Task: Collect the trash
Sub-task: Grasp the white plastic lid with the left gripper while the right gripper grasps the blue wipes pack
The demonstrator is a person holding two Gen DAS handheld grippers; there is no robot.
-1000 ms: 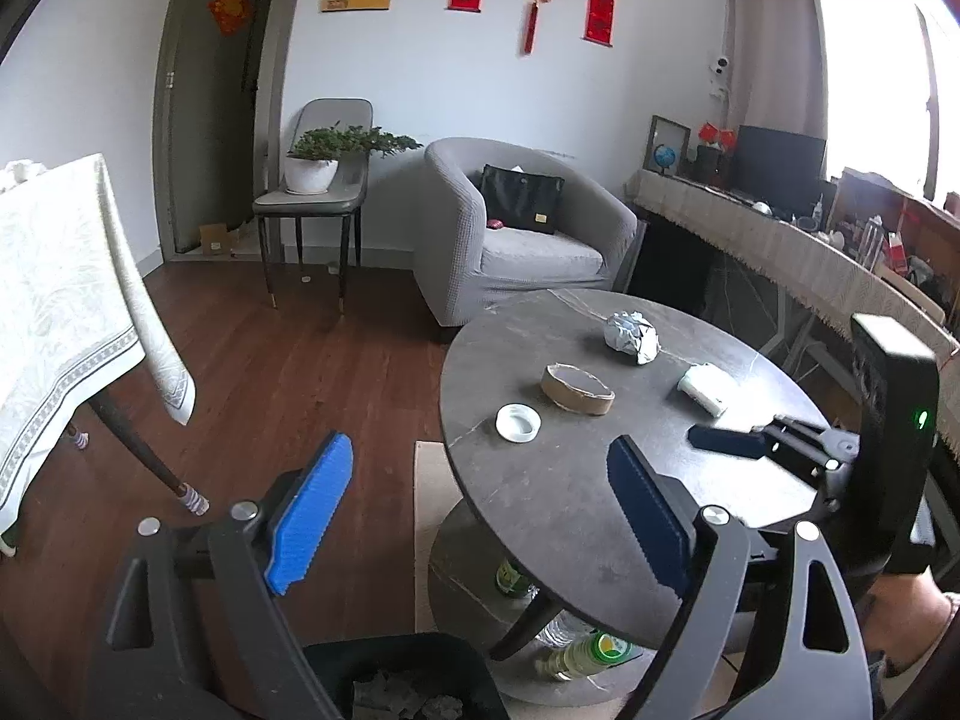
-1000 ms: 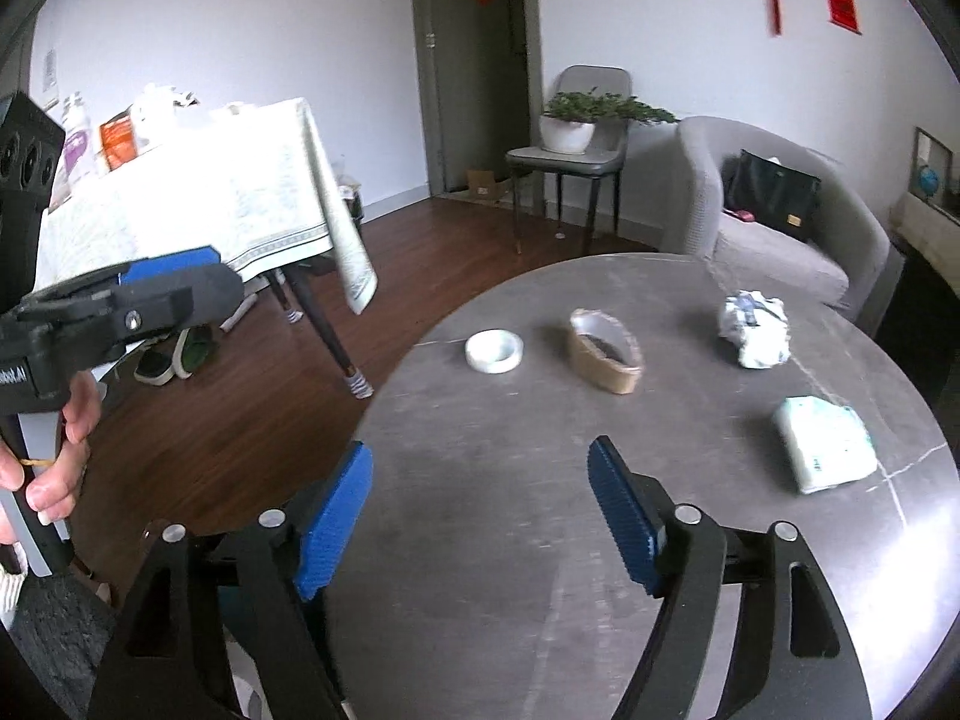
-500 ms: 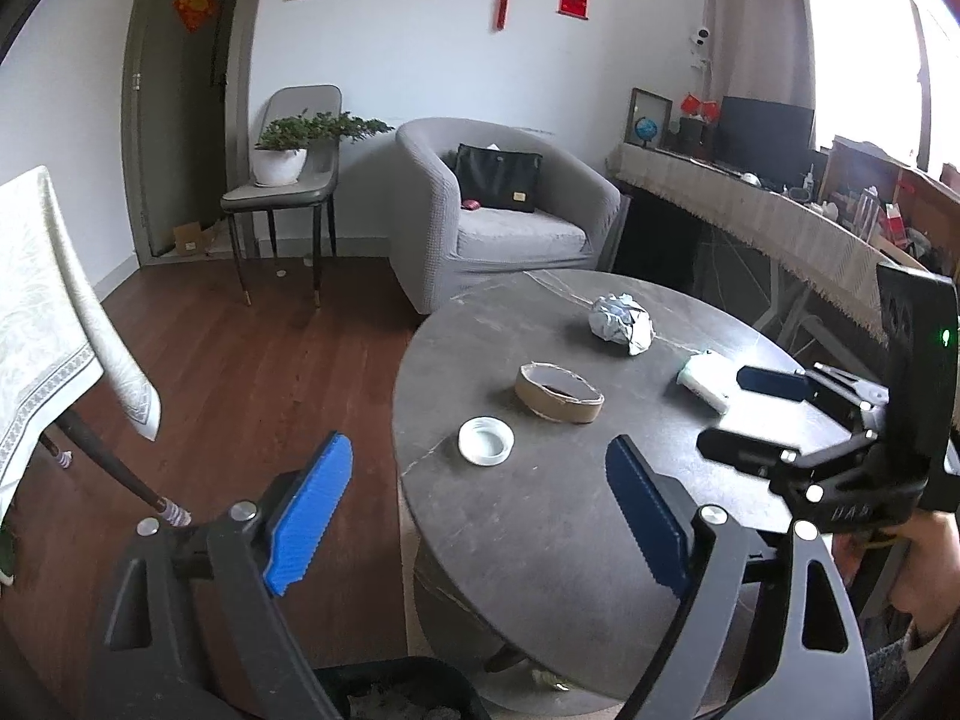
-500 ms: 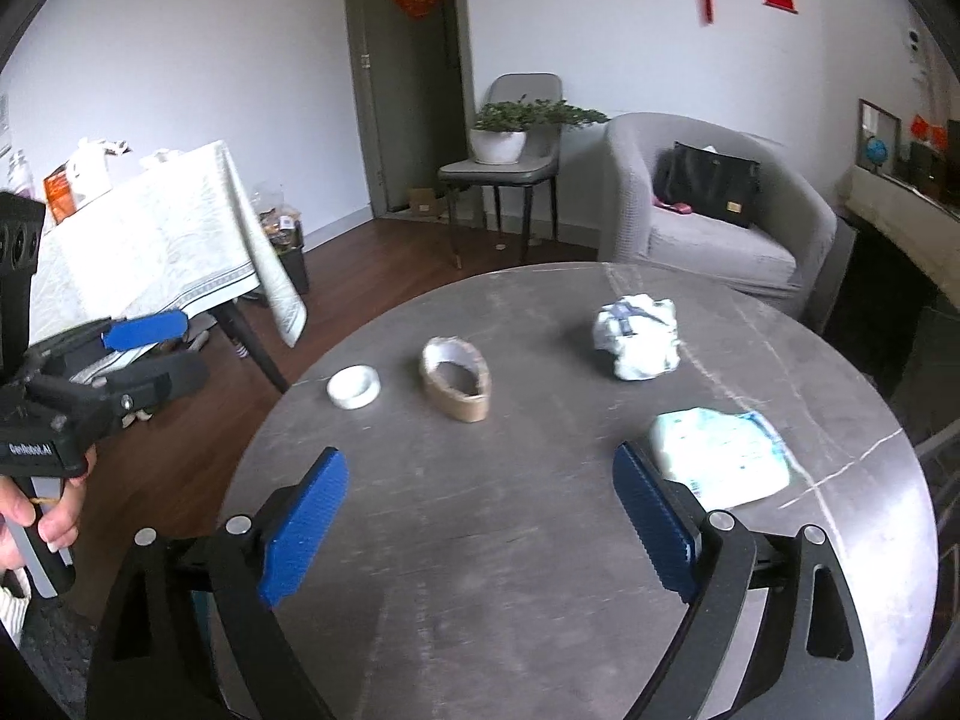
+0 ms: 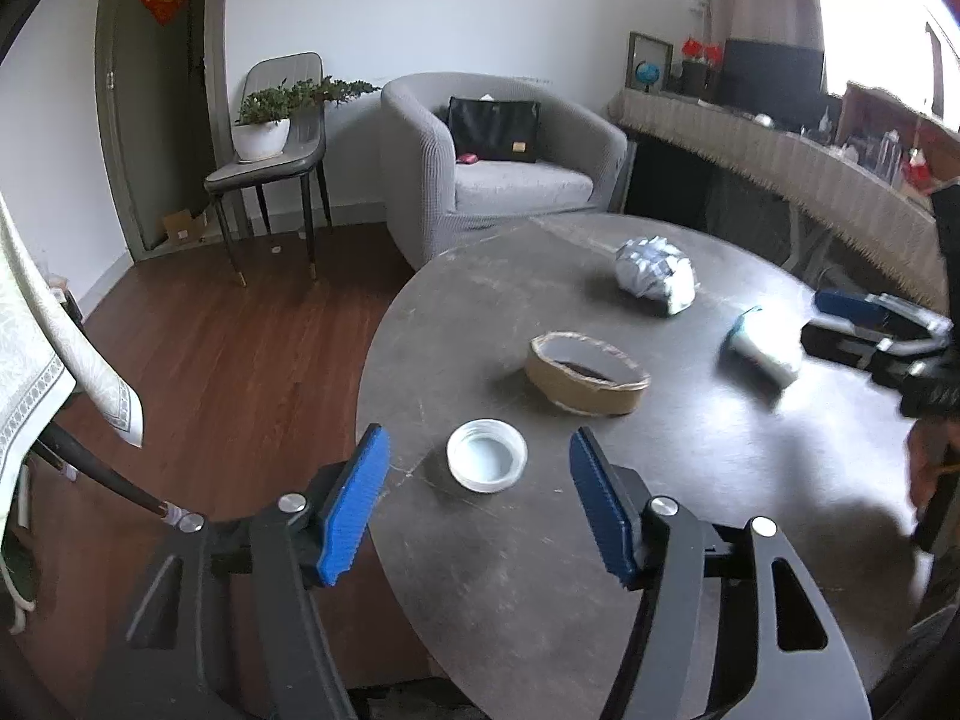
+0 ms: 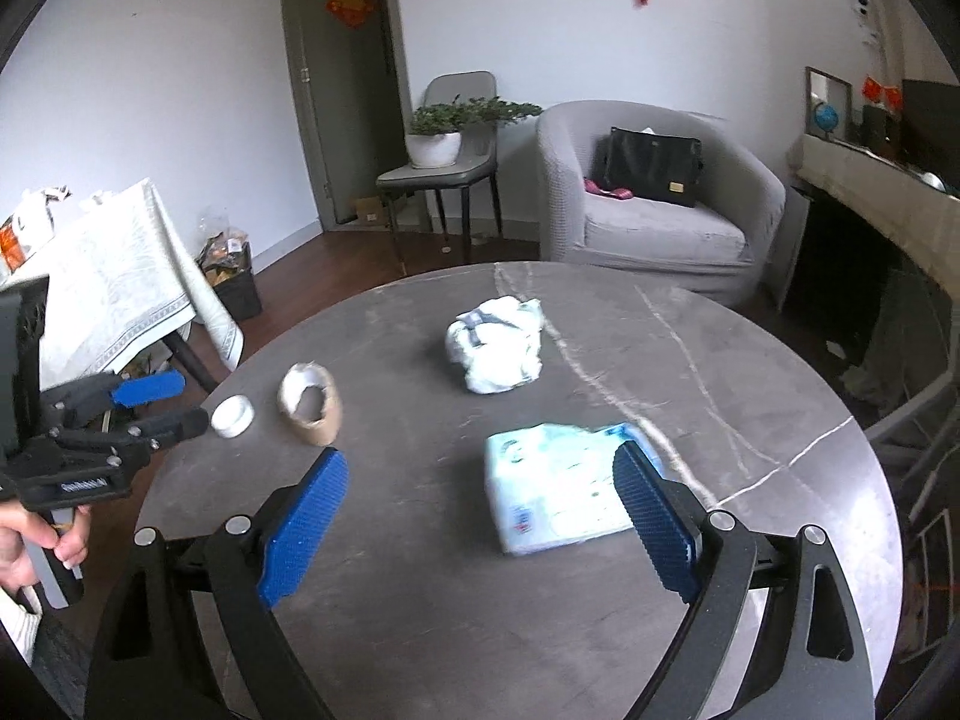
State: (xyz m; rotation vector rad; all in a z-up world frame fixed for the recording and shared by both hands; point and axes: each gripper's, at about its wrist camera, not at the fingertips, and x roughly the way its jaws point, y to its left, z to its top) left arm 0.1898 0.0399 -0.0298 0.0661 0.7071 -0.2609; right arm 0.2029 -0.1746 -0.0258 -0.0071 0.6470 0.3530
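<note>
Four bits of trash lie on the round dark table [image 6: 750, 360], spread out so each can be taken singly. Left gripper [image 5: 477, 492], low centre of its own view, lines up on the white lid [image 5: 486, 464] near the table's left edge; its jaws have just been closing and now stand about half open, the lid ahead between the blue pads and untouched, so nothing is held. Right gripper [image 6: 480, 516] sits wide open at the bottom of its view, having just been opening; the tissue pack [image 6: 564, 489] lies between its pads, the right pad overlapping the pack's corner in the picture, contact not clear. My reading: each hand goes for the piece nearest it. The cardboard tape ring [image 5: 588, 373] sits mid-table just past the lid, and the crumpled white wad [image 6: 498, 351] lies further back, both untouched. Table top is grey stone with pale veins, scuffed and matte. Room behind: grey armchair [image 6: 654, 204] with a black bag, a chair carrying a potted plant [image 6: 435, 132], wood floor, cloth-covered table at left, red hangings on the white wall.
</note>
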